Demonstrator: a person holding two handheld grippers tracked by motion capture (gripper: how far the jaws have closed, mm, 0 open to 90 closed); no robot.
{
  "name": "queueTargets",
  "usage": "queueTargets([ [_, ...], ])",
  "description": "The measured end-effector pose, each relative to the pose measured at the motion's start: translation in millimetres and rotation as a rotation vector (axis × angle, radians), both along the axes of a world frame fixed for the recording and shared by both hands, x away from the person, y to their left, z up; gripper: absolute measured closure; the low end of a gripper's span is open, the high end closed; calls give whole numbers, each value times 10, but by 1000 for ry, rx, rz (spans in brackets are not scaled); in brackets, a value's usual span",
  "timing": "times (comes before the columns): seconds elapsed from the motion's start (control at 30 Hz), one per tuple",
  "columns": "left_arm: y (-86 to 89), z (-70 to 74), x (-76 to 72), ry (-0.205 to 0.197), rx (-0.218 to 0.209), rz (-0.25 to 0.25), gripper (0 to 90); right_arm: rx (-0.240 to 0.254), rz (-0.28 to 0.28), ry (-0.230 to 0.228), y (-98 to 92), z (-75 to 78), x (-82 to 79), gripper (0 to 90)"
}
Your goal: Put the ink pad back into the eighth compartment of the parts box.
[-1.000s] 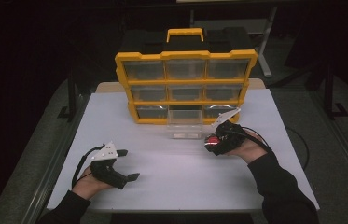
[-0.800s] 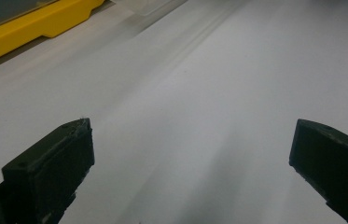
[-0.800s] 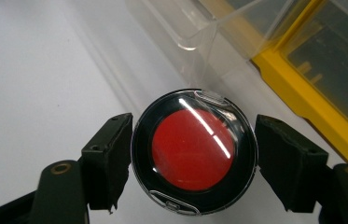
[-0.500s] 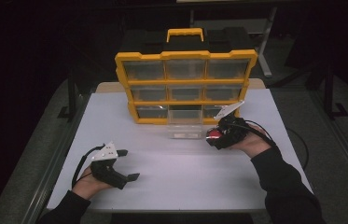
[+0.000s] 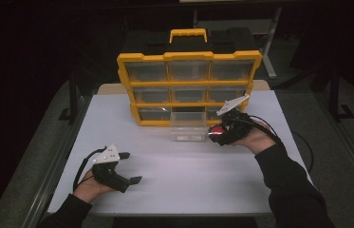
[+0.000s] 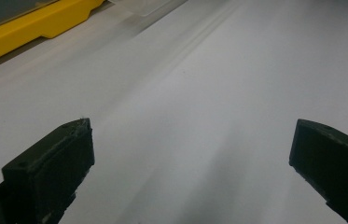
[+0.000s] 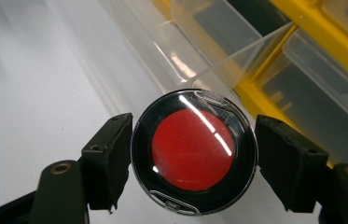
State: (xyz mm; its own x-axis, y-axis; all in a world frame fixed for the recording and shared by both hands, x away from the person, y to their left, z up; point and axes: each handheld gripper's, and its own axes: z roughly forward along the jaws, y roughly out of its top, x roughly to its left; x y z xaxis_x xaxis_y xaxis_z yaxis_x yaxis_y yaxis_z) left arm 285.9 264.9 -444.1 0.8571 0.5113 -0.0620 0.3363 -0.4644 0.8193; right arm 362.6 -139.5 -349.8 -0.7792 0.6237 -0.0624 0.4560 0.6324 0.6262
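Black pads of the right gripper (image 7: 192, 156) press on both sides of a round case (image 7: 194, 151), a black disc with a red centre under a clear, shiny lid, so this gripper is clenched on the case. In the high view the right gripper (image 5: 218, 134) shows with the case (image 5: 216, 133) as a red spot at its tip, raised a little off the white table (image 5: 189, 175), with the person's right hand (image 5: 255, 140) behind it.

Just beyond the case, and slightly to its side, sits a clear plastic drawer (image 7: 181, 56), pulled out of its slot; in the high view this drawer (image 5: 188, 129) stands on the table right beside the gripper's tip. Past the drawer rises the yellow organiser (image 5: 189, 88), its rows of clear drawers facing the person and a yellow handle on top.

Well apart from all this, near the table's front edge, the left gripper (image 5: 129, 167) rests in the left hand (image 5: 89, 185). Its jaws stand wide apart with nothing between them, only bare table ahead, and the yellow base of the organiser (image 6: 31, 25) lies far off.
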Motion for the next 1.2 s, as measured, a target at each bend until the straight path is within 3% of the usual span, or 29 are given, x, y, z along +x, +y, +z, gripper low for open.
queueTargets([
  [0.8, 1, 4, 3, 5, -10, -1, 0, 29, 17, 4, 226, 186, 278, 286],
  [1.2, -1, -1, 3, 9, -11, -2, 0, 37, 27, 0, 392, 182, 417, 285],
])
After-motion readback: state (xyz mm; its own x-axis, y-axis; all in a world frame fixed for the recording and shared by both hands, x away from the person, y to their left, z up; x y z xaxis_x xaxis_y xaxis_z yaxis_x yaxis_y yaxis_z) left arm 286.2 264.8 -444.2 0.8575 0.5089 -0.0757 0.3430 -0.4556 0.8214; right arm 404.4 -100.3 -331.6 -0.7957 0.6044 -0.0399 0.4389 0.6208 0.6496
